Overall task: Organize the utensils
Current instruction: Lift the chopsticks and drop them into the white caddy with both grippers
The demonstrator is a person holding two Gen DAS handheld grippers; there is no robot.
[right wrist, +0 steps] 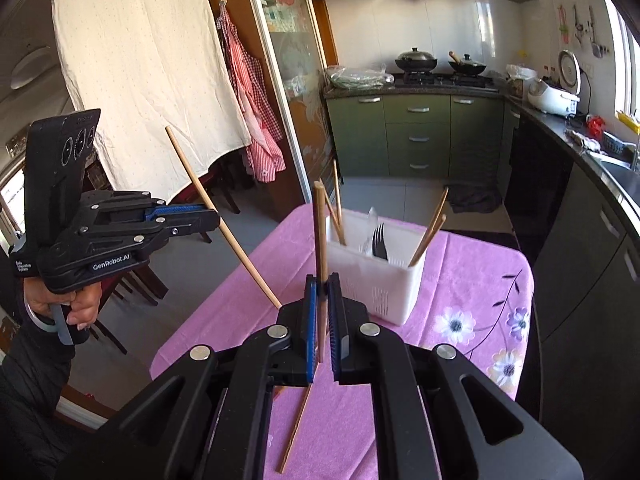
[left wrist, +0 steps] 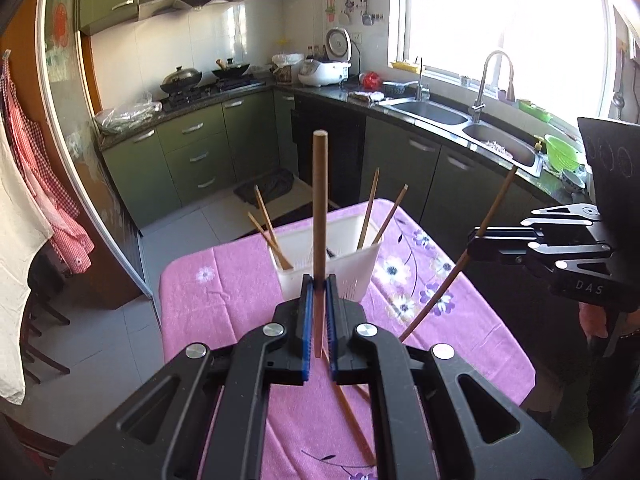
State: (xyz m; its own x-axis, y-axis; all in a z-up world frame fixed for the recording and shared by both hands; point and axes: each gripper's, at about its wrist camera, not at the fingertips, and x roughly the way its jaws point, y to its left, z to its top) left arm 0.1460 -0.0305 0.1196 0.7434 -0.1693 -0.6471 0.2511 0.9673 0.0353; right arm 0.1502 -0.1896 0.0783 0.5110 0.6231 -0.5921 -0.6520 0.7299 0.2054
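Note:
My left gripper (left wrist: 319,282) is shut on a wooden chopstick (left wrist: 320,200) that stands nearly upright between its blue pads, above the pink flowered tablecloth (left wrist: 224,304). My right gripper (right wrist: 322,282) is shut on a second chopstick (right wrist: 320,232), also upright. Each gripper shows in the other's view: the right gripper (left wrist: 475,246) with its slanted stick (left wrist: 494,212), the left gripper (right wrist: 214,218) with its slanted stick (right wrist: 244,256). Just beyond both stands a white slotted utensil holder (right wrist: 380,284) holding several chopsticks and a black fork (right wrist: 380,240). One loose chopstick (right wrist: 296,428) lies on the cloth beneath the grippers.
The table is small, and its edges drop to the tiled floor (left wrist: 132,332) on all sides. Green cabinets (left wrist: 192,152), a stove with pans (left wrist: 188,78) and a double sink (left wrist: 460,116) line the far walls. Chairs (right wrist: 132,280) and a hanging white cloth (right wrist: 140,60) stand to the left.

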